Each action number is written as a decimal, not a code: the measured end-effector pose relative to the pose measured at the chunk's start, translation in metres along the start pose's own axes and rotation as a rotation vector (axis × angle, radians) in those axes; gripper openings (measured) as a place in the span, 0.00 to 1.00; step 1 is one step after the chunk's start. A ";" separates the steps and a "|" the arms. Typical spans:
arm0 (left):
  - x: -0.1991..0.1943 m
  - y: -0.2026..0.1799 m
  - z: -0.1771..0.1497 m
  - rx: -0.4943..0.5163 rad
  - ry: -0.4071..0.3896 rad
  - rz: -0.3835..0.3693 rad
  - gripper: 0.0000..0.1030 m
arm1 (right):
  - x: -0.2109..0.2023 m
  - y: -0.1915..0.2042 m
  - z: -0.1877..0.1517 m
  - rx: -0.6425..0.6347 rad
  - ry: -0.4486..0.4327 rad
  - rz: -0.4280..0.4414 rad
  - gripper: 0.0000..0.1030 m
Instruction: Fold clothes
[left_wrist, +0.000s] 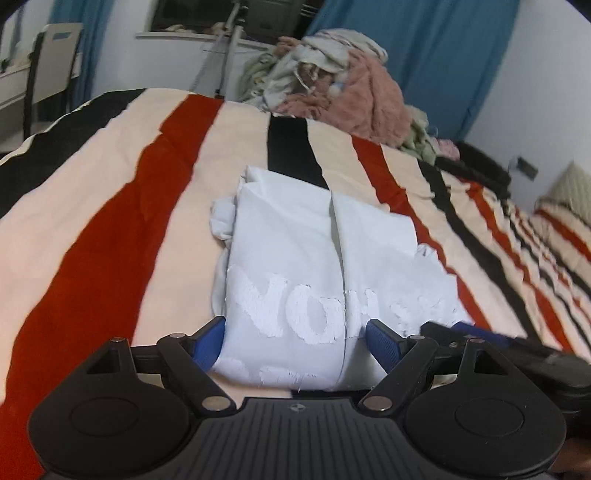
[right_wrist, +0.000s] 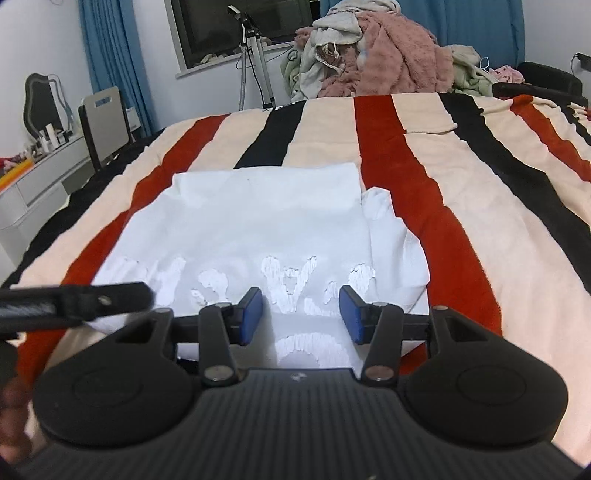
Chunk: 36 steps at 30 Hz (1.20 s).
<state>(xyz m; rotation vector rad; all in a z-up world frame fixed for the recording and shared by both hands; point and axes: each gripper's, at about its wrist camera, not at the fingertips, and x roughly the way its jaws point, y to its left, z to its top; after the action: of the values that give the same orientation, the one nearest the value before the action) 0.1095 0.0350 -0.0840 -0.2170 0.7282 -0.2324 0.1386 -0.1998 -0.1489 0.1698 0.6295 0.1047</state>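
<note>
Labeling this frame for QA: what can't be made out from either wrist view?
- White garment, near hem: both views, hidden under the claw bodies.
- Its raised lettering: both views, broken by folds and the claws, unreadable.
- Right claw in the left view: blurred, jaw state unclear there.
- Contact of left claw with the cloth: cannot tell.
- Clothes pile: single items indistinct.

walls white | curtains blue | window dark | dresser white

Even, soft indoor light, no hard shadows. White garment near overexposed, folds faint. Strong fisheye bending toward edges; dark vignette at corners. Motion blur at 3 o'clock, left view.
</note>
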 end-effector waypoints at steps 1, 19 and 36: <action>-0.005 0.001 -0.002 -0.014 -0.003 0.000 0.80 | 0.001 0.000 -0.001 -0.003 -0.001 -0.002 0.47; 0.016 0.066 -0.030 -0.669 0.085 -0.322 0.84 | 0.001 0.000 -0.004 0.019 -0.006 -0.011 0.47; 0.028 0.085 -0.031 -0.765 0.039 -0.306 0.30 | -0.010 0.000 -0.001 0.055 -0.023 -0.024 0.47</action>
<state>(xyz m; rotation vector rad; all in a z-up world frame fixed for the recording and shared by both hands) 0.1198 0.1046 -0.1479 -1.0585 0.7966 -0.2396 0.1301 -0.2014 -0.1443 0.2169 0.6117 0.0625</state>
